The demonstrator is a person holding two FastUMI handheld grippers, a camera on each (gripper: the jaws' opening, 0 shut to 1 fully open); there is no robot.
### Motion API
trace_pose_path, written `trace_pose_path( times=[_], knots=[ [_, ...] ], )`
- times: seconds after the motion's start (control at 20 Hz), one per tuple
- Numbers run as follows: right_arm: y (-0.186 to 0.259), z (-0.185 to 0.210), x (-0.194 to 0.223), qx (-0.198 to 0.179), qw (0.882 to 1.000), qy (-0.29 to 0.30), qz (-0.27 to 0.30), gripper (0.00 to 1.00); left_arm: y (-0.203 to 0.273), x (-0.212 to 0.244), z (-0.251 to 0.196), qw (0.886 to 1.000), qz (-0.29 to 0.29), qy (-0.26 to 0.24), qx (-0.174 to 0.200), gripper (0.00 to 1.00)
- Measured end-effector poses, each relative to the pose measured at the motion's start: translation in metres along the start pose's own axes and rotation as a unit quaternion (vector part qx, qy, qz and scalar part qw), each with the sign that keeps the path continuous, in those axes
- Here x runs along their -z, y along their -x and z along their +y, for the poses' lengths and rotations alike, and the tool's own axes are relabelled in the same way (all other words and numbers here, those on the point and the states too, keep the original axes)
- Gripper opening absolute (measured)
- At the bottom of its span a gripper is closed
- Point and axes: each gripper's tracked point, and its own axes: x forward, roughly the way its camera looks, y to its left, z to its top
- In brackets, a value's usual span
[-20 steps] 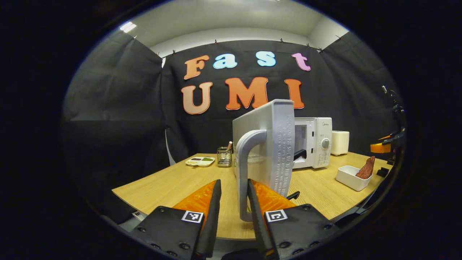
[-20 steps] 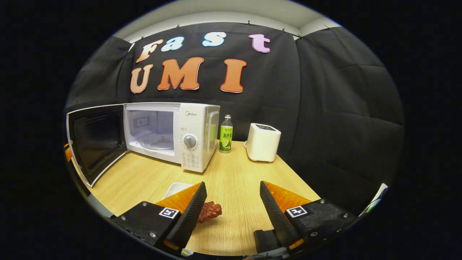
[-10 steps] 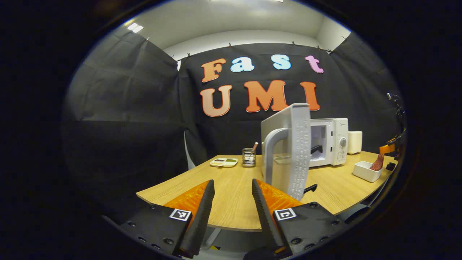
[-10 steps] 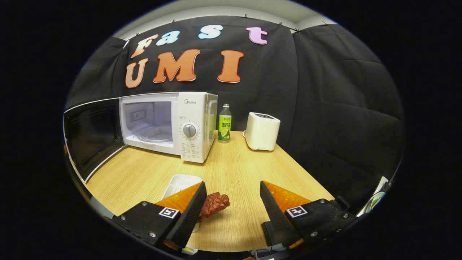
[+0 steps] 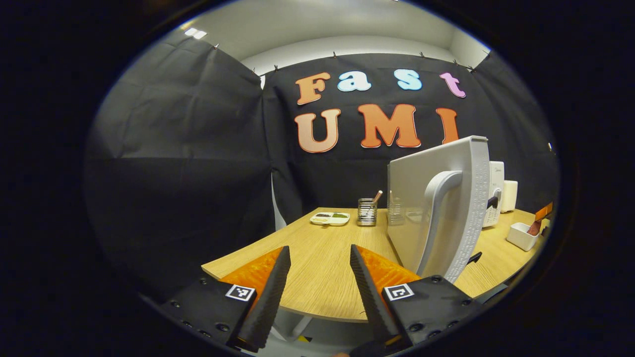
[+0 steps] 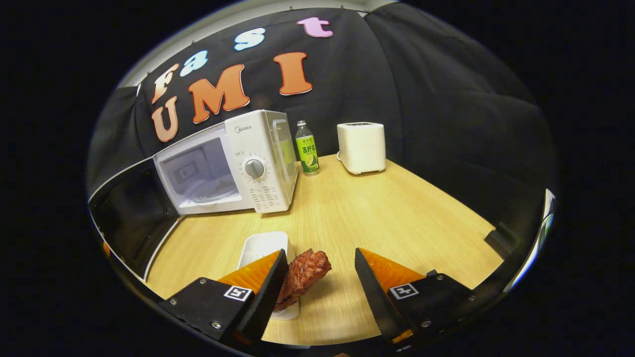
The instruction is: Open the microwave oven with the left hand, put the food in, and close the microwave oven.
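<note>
**Door open, food not yet gripped**

Left gripper view: left gripper [image 5: 317,277] released; the microwave door [image 5: 431,208] stands ahead-right and could swing back.

Right gripper view: right gripper [image 6: 320,282] parted around the meat [image 6: 303,275], perhaps touching one finger; a glancing closure could tip its white tray [image 6: 263,245].

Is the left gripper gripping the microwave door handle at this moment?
No: the left gripper is open over the table edge, with the door handle off to its side, untouched.

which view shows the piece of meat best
The right gripper view: the meat is close, leaning out of the white dish between the right gripper's open fingers. In the left gripper view it is a small reddish bit at the far table edge.
</note>
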Motion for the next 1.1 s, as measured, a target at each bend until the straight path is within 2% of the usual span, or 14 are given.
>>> trace_pose_path(
  times=[0.05, 0.1, 0.2, 0.25, 0.3, 0.4, 0.45, 0.55, 0.7, 0.75, 0.95, 1.1],
  knots=[
    [-0.001, 0.006, 0.003, -0.015, 1.000, -0.024, 0.008, 0.78, -0.002, 0.000, -0.002, 1.000, -0.001, -0.002, 0.000, 0.80],
    [0.000, 0.010, 0.006, -0.028, 0.998, -0.046, 0.013, 0.76, -0.005, -0.001, -0.004, 1.000, -0.001, -0.003, -0.001, 0.78],
    [-0.004, 0.006, 0.009, -0.032, 0.996, -0.077, 0.016, 0.69, -0.008, -0.002, -0.009, 1.000, -0.001, -0.005, 0.001, 0.77],
    [-0.004, 0.005, 0.006, -0.038, 0.994, -0.100, 0.008, 0.65, -0.009, -0.001, -0.012, 1.000, -0.001, -0.006, 0.003, 0.80],
    [-0.005, 0.003, 0.000, -0.043, 0.991, -0.127, 0.000, 0.62, -0.011, -0.001, -0.015, 1.000, 0.000, -0.007, 0.004, 0.77],
    [-0.002, 0.003, -0.004, -0.056, 0.985, -0.166, -0.007, 0.46, -0.013, -0.001, -0.017, 1.000, 0.003, -0.012, 0.004, 0.80],
    [-0.002, 0.005, -0.005, -0.062, 0.982, -0.178, -0.006, 0.45, -0.015, -0.001, -0.018, 1.000, 0.004, -0.013, 0.004, 0.77],
    [0.000, 0.009, 0.002, -0.072, 0.979, -0.189, 0.002, 0.36, -0.016, -0.004, -0.021, 1.000, 0.000, -0.012, 0.005, 0.80],
    [-0.001, 0.007, 0.002, -0.068, 0.977, -0.201, -0.002, 0.31, -0.019, -0.006, -0.026, 1.000, -0.002, -0.011, 0.008, 0.80],
    [-0.002, 0.007, 0.001, -0.068, 0.975, -0.211, -0.001, 0.29, -0.020, -0.007, -0.028, 1.000, -0.002, -0.012, 0.010, 0.77],
    [0.000, 0.018, -0.005, -0.082, 0.969, -0.231, -0.008, 0.18, -0.022, -0.011, -0.029, 1.000, -0.004, -0.017, 0.010, 0.80],
    [0.002, 0.027, -0.012, -0.083, 0.976, -0.199, -0.022, 0.14, -0.023, -0.014, -0.029, 1.000, -0.008, -0.018, 0.009, 0.77]
  ],
)
